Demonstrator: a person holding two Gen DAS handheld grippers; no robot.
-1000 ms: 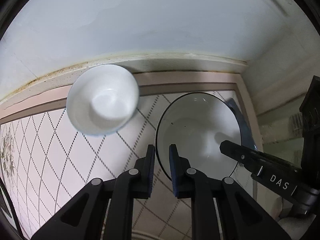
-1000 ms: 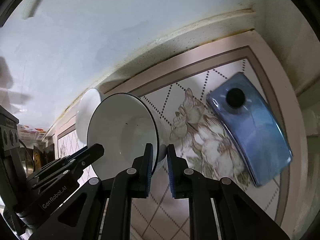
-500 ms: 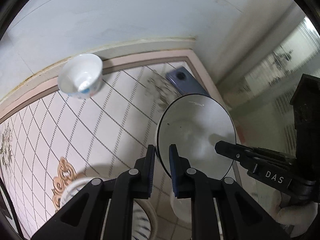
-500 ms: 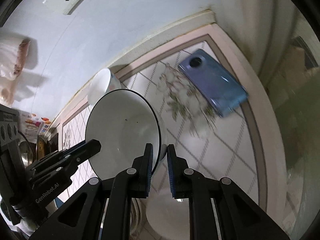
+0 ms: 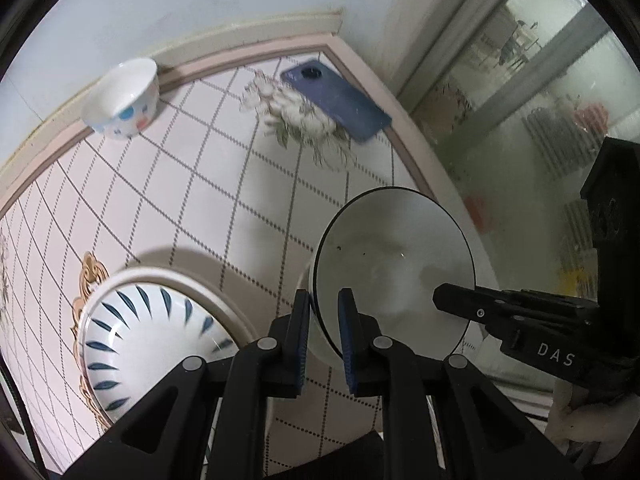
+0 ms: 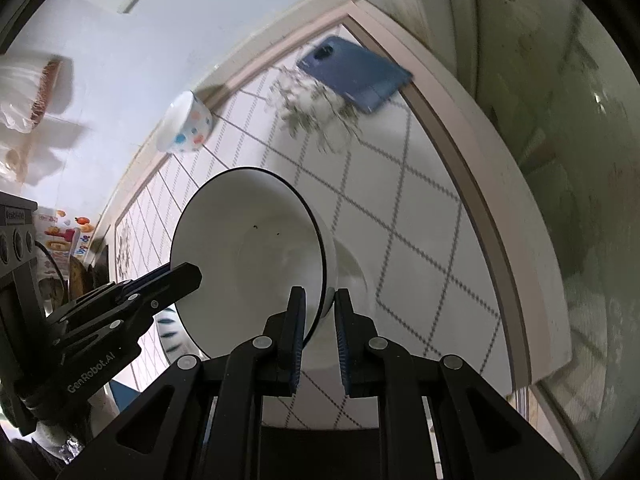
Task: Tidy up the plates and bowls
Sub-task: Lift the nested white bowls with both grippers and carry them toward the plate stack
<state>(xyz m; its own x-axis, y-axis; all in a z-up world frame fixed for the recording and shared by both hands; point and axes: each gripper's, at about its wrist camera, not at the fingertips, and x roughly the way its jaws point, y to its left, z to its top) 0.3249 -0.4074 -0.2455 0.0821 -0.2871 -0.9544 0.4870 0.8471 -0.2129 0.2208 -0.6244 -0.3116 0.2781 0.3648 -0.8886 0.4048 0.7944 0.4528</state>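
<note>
held: black-rimmed white bowl (image 5: 394, 276), tilted, above table (image 5: 224, 184) | left gripper (image 5: 324, 334) and right gripper (image 6: 318, 330) each pinching its rim, opposite sides | not yet placed: dotted small bowl (image 5: 122, 104) by wall, apart; blue-patterned bowl (image 5: 148, 340) on plate, near

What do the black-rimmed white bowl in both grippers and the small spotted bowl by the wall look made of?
Black-rimmed white bowl: probably glazed ceramic, with a smooth, softly glossy inside and a thin painted rim. Small spotted bowl: likely glazed porcelain, with a shiny white wall and printed blue and pink spots. Melamine can't be ruled out.
</note>
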